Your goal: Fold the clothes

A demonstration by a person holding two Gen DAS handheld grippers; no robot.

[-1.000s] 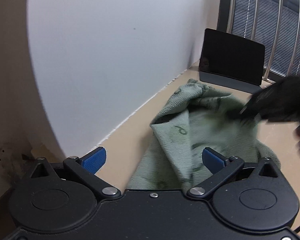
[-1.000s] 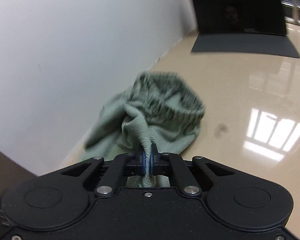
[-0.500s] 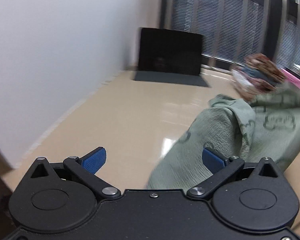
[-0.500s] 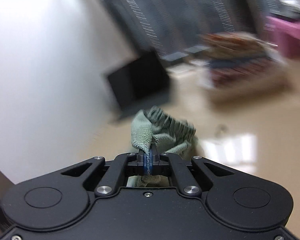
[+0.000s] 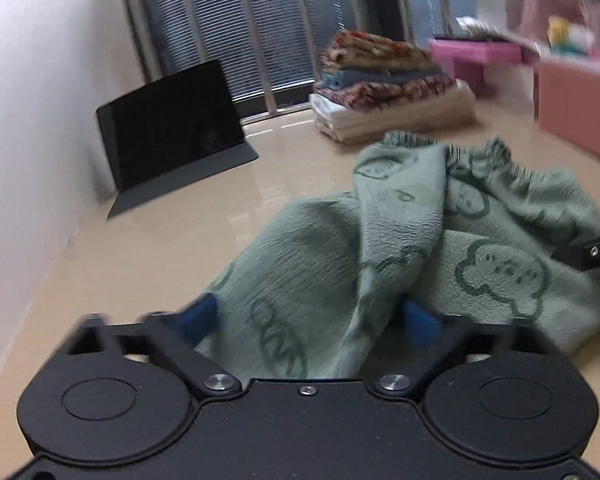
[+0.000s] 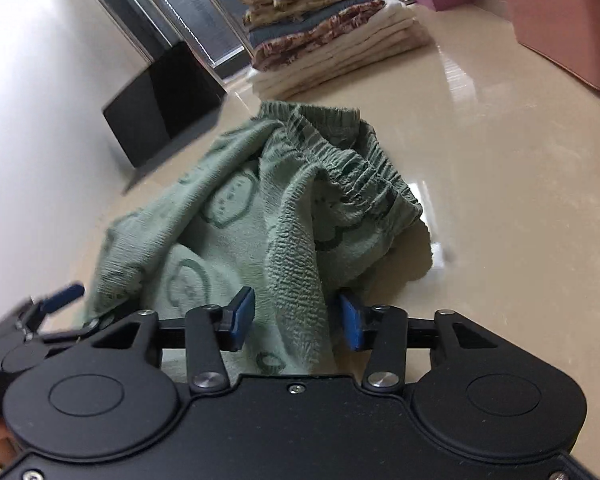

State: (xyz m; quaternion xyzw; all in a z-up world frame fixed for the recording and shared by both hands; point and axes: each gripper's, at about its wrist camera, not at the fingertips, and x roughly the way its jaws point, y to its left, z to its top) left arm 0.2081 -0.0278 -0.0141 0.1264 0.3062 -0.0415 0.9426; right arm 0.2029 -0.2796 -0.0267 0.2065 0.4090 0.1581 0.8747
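right gripper: jaws parted, green cloth between the pads, not pinched | left gripper: jaws wide, same cloth bunched between | green garment: crumpled on beige floor, elastic waistband up, cloud prints, no readable writing | beyond garment: folded stack, black tablet by wall

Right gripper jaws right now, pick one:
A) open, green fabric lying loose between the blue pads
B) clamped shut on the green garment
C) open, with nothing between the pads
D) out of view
A: in the right wrist view the right gripper has its jaws spread, the blue pads stand apart, and the crumpled green patterned garment with an elastic waistband runs between them unpinched.
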